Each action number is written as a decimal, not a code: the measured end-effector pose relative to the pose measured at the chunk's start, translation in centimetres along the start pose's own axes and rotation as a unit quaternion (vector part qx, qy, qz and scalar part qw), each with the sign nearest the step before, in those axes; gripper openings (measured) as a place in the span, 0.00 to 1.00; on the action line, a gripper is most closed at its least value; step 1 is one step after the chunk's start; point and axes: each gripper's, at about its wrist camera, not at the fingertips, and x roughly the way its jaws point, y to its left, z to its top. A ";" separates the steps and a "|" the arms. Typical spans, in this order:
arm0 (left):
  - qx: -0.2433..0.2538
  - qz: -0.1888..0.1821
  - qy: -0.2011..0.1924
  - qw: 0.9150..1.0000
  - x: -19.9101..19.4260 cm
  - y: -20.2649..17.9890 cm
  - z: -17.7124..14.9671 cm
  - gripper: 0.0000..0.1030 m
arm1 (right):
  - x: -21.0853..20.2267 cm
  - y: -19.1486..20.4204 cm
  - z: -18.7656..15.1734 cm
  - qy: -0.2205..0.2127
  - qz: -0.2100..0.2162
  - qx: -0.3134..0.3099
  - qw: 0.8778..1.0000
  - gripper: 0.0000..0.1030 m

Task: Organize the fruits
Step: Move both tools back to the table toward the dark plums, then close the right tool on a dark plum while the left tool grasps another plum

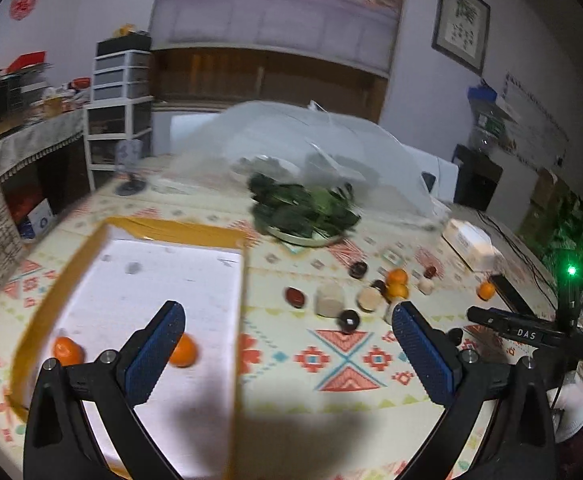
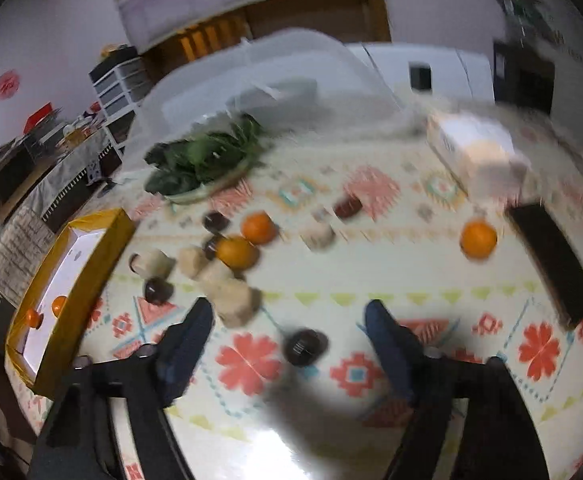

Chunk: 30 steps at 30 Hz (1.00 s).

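Note:
A yellow-rimmed box with a white floor point(image 1: 163, 280) lies on the patterned table, left of centre; it also shows in the right wrist view point(image 2: 91, 256). Two oranges point(image 1: 66, 351) point(image 1: 183, 351) lie inside it. Three more oranges lie on the table: two together point(image 2: 257, 227) point(image 2: 236, 252) and one apart at the right point(image 2: 478, 239). My left gripper point(image 1: 287, 318) is open and empty, above the box's right edge. My right gripper point(image 2: 289, 314) is open and empty, above the table in front of the oranges.
Beige and dark cylinder pieces point(image 2: 231, 300) lie scattered around the paired oranges. A plate of green leaves point(image 1: 305, 210) stands under a clear cover behind them. A white box point(image 2: 477, 152) and a dark flat object point(image 2: 555, 264) lie at the right.

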 end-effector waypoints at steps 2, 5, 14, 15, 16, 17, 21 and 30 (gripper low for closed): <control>-0.006 -0.013 0.015 1.000 1.5 -0.8 -0.1 1.00 | 0.7 0.3 0.0 0.007 0.014 -0.010 1.000 0.75; -0.027 -0.025 0.043 0.998 4.0 -0.9 0.3 1.00 | 2.2 2.0 0.3 0.016 0.029 -0.042 0.999 0.75; -0.044 -0.048 0.132 0.989 11.0 -0.9 0.5 0.66 | 4.6 3.2 0.4 0.021 0.031 -0.086 0.996 0.75; -0.042 -0.048 0.133 0.989 11.3 -0.9 0.4 0.66 | 4.3 2.9 0.3 0.018 0.028 -0.085 0.996 0.75; -0.041 -0.052 0.135 0.989 11.5 -1.0 0.2 0.66 | 4.0 2.5 0.3 0.014 0.022 -0.085 0.996 0.75; -0.041 -0.060 0.136 0.988 11.6 -1.2 0.0 0.66 | 3.6 2.2 0.2 0.010 0.016 -0.084 0.996 0.75; -0.017 -0.070 0.145 0.987 12.4 -2.5 -0.8 0.66 | 3.1 0.5 -0.8 0.015 0.010 -0.076 0.997 0.75; 0.039 -0.027 0.151 0.987 14.9 -5.5 -2.3 0.65 | 3.4 0.6 -2.1 0.028 -0.001 -0.083 0.996 0.51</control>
